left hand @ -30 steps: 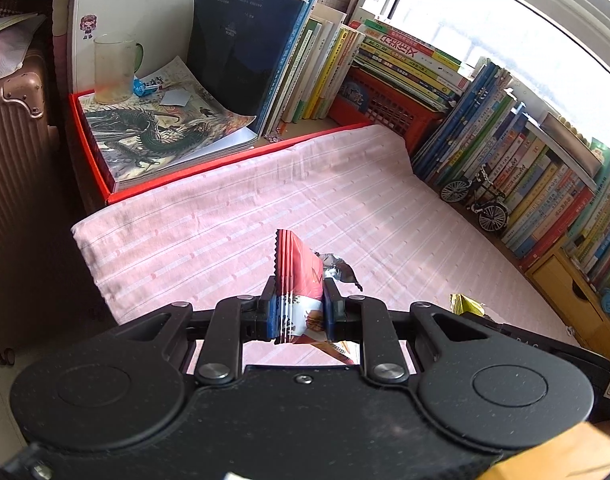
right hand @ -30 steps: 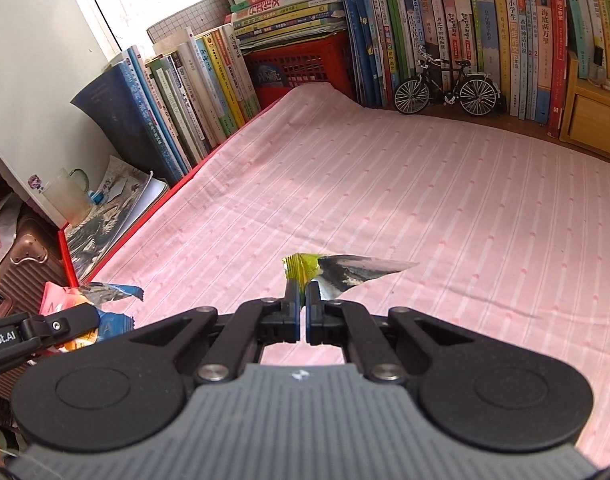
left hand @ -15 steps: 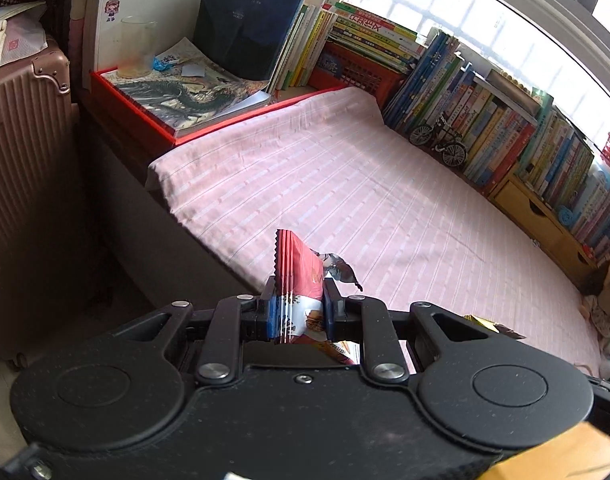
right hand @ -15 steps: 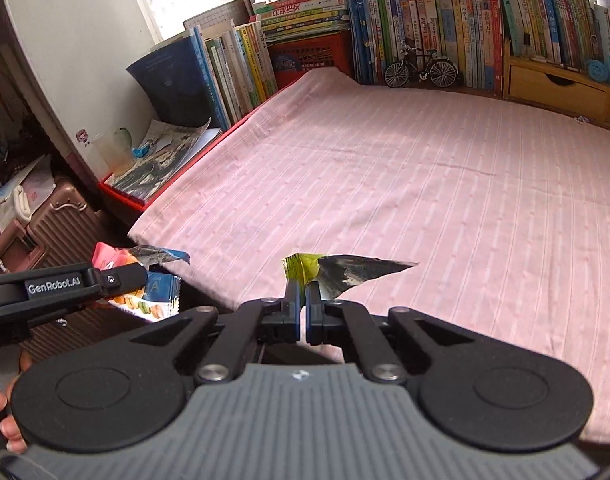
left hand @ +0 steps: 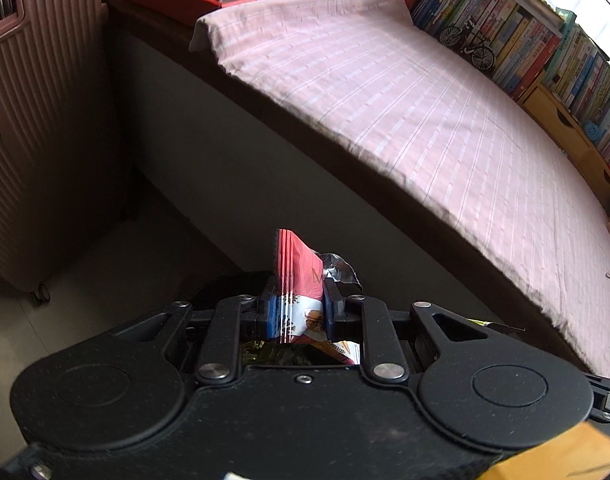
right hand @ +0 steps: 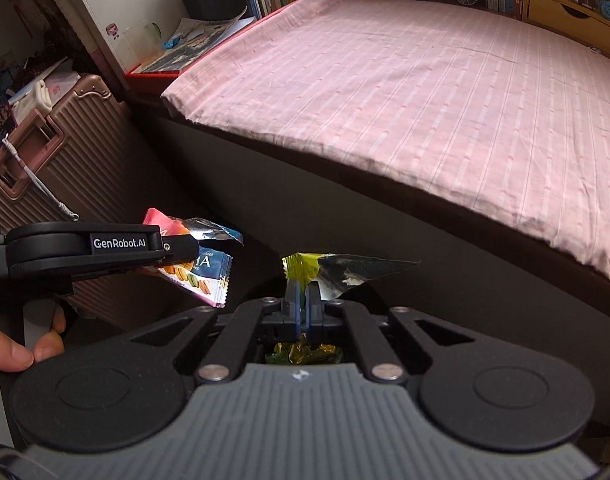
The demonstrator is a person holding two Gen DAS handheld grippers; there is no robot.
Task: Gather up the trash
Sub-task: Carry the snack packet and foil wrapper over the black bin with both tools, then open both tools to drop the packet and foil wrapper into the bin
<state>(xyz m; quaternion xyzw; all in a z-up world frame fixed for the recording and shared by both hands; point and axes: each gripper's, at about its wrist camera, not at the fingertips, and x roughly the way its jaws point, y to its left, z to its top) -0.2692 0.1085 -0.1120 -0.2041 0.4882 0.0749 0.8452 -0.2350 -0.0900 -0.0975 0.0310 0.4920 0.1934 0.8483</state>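
With both pieces lifted clear of the pink striped bed point(left hand: 425, 112), your left gripper point(left hand: 296, 312) clamps the red crinkled snack wrapper point(left hand: 295, 276) and your right gripper point(right hand: 304, 304) pinches the yellow-green foil wrapper point(right hand: 305, 268), low beside its edge, probably for binning.

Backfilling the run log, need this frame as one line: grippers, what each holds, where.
left gripper: shut on red snack wrapper | right gripper: shut on yellow-green wrapper | both off the pink bed, over dark floor beside it
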